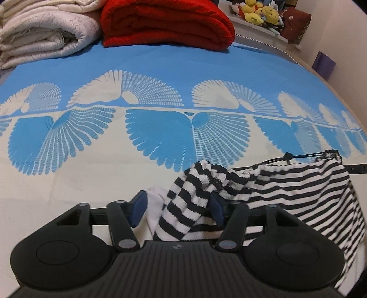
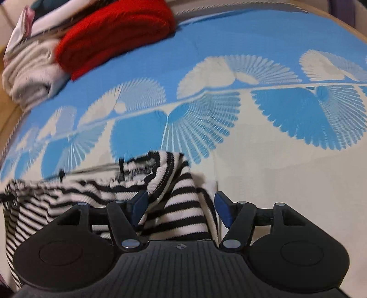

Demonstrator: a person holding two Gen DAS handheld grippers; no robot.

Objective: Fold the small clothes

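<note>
A black-and-white striped garment (image 1: 286,192) with a black drawstring (image 1: 286,157) lies bunched on the bedspread (image 1: 91,178). One rolled end of it, with a white lining showing, runs down between the fingers of my left gripper (image 1: 177,207). The jaws stand apart with the cloth loose between the blue pads (image 1: 137,207). In the right wrist view the striped garment (image 2: 68,197) spreads to the left, and its other folded end lies between the fingers of my right gripper (image 2: 181,206). A gap shows beside the right pad (image 2: 223,209).
A folded red blanket (image 1: 165,23) and a cream quilt (image 1: 45,29) sit at the far side of the blue-and-white bedspread. Yellow plush toys (image 1: 259,11) crowd a shelf beyond, and a purple object (image 1: 324,65) stands by the wall at the right.
</note>
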